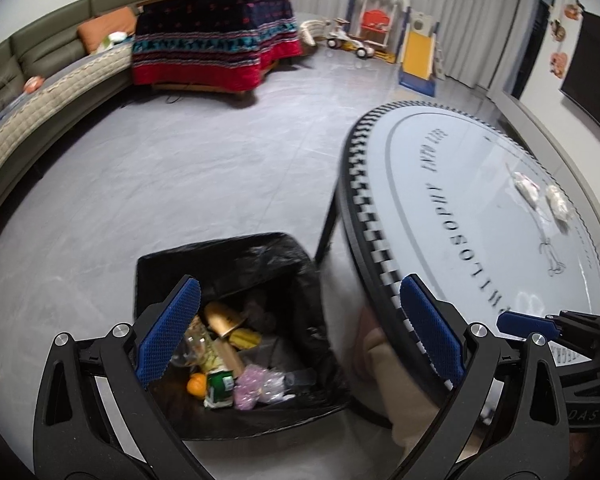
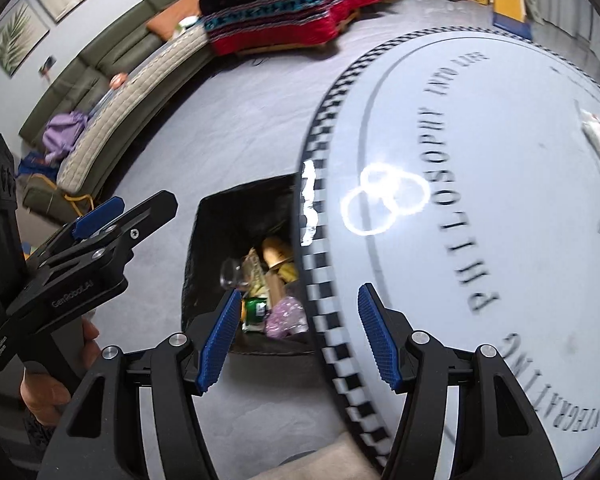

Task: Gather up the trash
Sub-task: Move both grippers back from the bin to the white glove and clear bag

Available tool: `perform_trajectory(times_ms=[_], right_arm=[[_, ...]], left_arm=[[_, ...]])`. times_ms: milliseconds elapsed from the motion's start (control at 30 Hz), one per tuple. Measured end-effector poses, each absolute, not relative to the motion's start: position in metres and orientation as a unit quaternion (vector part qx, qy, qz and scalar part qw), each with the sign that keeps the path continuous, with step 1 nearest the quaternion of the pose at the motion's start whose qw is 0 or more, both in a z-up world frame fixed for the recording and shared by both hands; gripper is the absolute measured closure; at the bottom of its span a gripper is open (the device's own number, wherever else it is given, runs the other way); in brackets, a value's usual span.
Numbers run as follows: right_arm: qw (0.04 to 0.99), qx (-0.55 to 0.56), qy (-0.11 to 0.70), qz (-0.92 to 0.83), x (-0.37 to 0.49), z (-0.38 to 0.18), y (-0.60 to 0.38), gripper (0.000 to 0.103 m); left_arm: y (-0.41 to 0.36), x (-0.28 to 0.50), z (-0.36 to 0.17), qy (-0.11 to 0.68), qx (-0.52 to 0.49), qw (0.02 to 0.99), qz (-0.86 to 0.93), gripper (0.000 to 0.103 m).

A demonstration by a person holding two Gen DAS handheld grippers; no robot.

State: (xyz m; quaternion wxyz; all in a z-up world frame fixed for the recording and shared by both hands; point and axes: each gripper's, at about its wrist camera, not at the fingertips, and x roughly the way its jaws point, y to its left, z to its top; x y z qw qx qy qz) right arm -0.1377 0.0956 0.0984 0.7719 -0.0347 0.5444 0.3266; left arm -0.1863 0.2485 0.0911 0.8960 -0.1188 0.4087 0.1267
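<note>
A bin lined with a black bag (image 1: 228,264) stands on the grey floor beside the round table (image 1: 480,184). Inside it lie a can, a glass, an orange, a green packet and pink wrapping. Two crumpled white tissues (image 1: 526,188) (image 1: 558,202) rest on the far side of the tabletop. My left gripper (image 1: 300,332) hangs open above the bin with nothing between its pads. My right gripper (image 2: 300,340) is open and bare too, straddling the table's checkered rim (image 2: 320,280) from above. A white and red wrapper (image 2: 598,132) lies on the table at the far right.
A green sofa (image 1: 40,52) with a quilted cover runs along the left wall. Further back stand a low table draped in a patterned blanket (image 1: 216,48) and toys with a small slide (image 1: 416,56). A hand (image 2: 40,392) holds the left gripper (image 2: 140,204).
</note>
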Motion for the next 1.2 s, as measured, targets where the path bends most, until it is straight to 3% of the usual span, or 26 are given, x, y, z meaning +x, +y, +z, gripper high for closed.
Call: perform_trajectory(times_ms=[1200], right_arm=[[0.825, 0.089, 0.542, 0.132, 0.009, 0.092, -0.164, 0.041]], left_arm=[[0.026, -0.001, 0.084, 0.454, -0.014, 0.889, -0.057, 0.006]])
